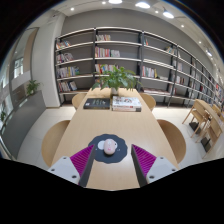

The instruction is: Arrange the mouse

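Observation:
A small white mouse [107,147] lies on a round dark mouse mat [109,150] on the wooden table [110,125]. My gripper [112,161] is open, its magenta pads [82,159] spread wide to either side of the mat. The mouse sits just ahead of the fingertips, between their lines, with a clear gap on both sides. Nothing is held.
A potted plant [119,78], a dark laptop-like item [97,102] and a stack of books [127,102] stand at the table's far end. Wooden chairs [172,140] flank the table. Bookshelves [120,55] line the back wall.

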Action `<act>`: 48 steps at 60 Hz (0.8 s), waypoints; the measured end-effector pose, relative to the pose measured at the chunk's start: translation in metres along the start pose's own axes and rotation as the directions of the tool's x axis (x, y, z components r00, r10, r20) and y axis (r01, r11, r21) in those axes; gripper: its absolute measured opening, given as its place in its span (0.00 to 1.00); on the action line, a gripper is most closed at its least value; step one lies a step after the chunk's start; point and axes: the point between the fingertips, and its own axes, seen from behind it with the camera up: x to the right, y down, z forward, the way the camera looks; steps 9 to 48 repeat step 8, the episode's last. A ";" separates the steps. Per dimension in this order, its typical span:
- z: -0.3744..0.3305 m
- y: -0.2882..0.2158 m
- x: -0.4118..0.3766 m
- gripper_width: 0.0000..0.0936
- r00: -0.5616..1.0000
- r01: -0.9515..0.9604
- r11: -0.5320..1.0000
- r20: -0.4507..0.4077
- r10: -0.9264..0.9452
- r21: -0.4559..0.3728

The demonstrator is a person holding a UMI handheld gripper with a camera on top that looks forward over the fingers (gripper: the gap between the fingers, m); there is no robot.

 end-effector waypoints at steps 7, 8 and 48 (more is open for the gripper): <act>-0.007 0.004 -0.002 0.75 1.000 0.002 1.000 0.010 -0.002 0.008; -0.007 0.004 -0.002 0.75 1.000 0.003 1.000 0.010 -0.003 0.008; -0.007 0.004 -0.002 0.75 1.000 0.003 1.000 0.010 -0.003 0.008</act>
